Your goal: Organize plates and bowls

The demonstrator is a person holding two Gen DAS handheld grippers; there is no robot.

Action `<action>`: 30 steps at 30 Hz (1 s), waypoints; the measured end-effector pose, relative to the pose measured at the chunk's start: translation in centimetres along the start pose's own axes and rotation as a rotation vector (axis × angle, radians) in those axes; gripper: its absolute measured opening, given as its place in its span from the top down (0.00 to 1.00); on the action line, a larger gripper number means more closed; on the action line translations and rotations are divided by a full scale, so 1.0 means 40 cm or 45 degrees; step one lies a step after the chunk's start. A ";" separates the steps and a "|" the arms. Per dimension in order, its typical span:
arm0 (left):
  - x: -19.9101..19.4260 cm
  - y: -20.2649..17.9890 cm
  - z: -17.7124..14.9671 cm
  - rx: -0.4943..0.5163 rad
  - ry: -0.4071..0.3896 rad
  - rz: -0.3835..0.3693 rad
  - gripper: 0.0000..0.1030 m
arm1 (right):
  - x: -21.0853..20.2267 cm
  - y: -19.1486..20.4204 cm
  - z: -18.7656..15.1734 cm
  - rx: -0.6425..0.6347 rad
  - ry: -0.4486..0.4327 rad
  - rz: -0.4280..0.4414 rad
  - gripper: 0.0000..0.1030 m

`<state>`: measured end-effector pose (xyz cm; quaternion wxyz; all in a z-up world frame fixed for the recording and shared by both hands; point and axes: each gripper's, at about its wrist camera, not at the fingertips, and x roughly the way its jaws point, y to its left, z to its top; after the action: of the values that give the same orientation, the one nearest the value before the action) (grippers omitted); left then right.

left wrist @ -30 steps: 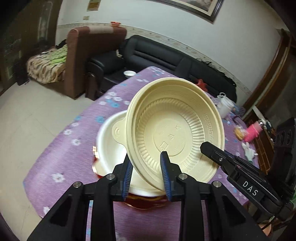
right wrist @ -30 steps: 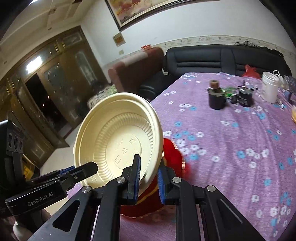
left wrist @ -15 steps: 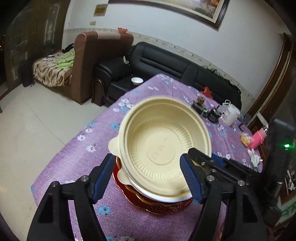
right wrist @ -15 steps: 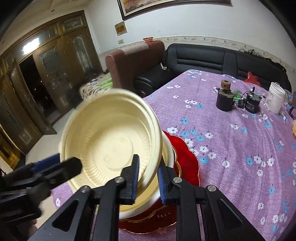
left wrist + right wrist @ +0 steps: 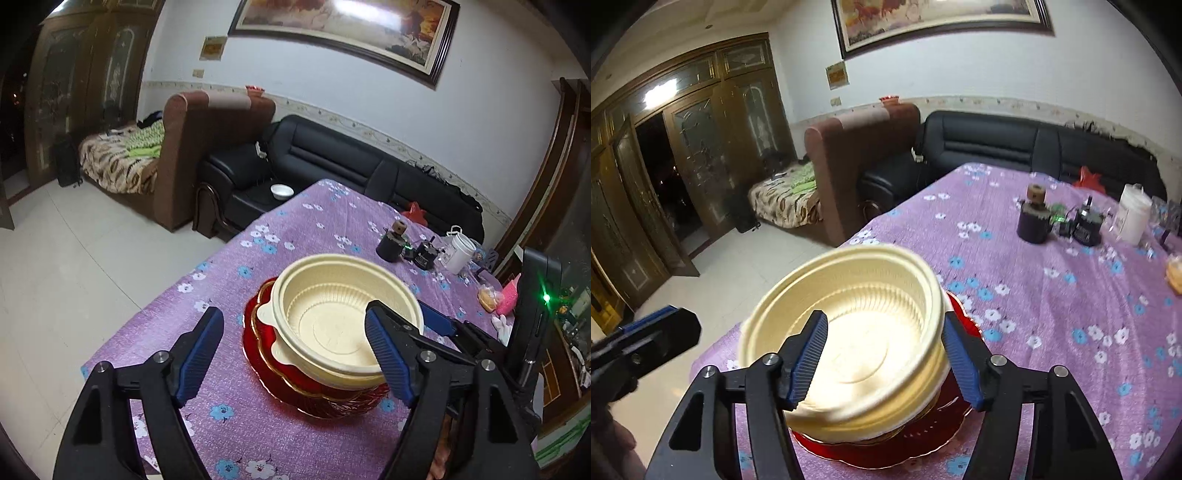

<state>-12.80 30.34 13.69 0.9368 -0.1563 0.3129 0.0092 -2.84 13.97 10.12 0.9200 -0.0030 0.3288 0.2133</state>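
With both the left hand-held gripper (image 5: 295, 350) and right hand-held gripper (image 5: 884, 360) wide open, cream bowl (image 5: 343, 321) sits nested on red plate (image 5: 266, 354); back straight out without clipping rim.

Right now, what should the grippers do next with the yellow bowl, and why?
Probably back both away. The cream plastic bowl already sits nested on the stack over the red scalloped plate, and the left gripper and right gripper are both open around it.
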 end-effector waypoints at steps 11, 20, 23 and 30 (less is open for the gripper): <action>-0.057 -0.035 -0.033 0.106 -0.103 0.101 0.20 | -0.089 -0.014 -0.017 0.006 -0.139 -0.093 0.22; -0.067 -0.128 -0.098 0.268 -0.155 0.170 0.14 | -0.195 -0.105 -0.132 0.205 -0.156 -0.118 0.17; -0.066 -0.158 -0.111 0.301 -0.153 0.167 0.14 | -0.217 -0.131 -0.167 0.250 -0.156 -0.120 0.17; -0.076 -0.227 -0.148 0.404 -0.180 0.206 0.13 | -0.261 -0.184 -0.231 0.337 -0.167 -0.148 0.16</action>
<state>-17.67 20.18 13.61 0.9655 0.0201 0.2555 0.0461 -12.73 1.85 8.23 0.9426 0.1131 0.2927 0.1143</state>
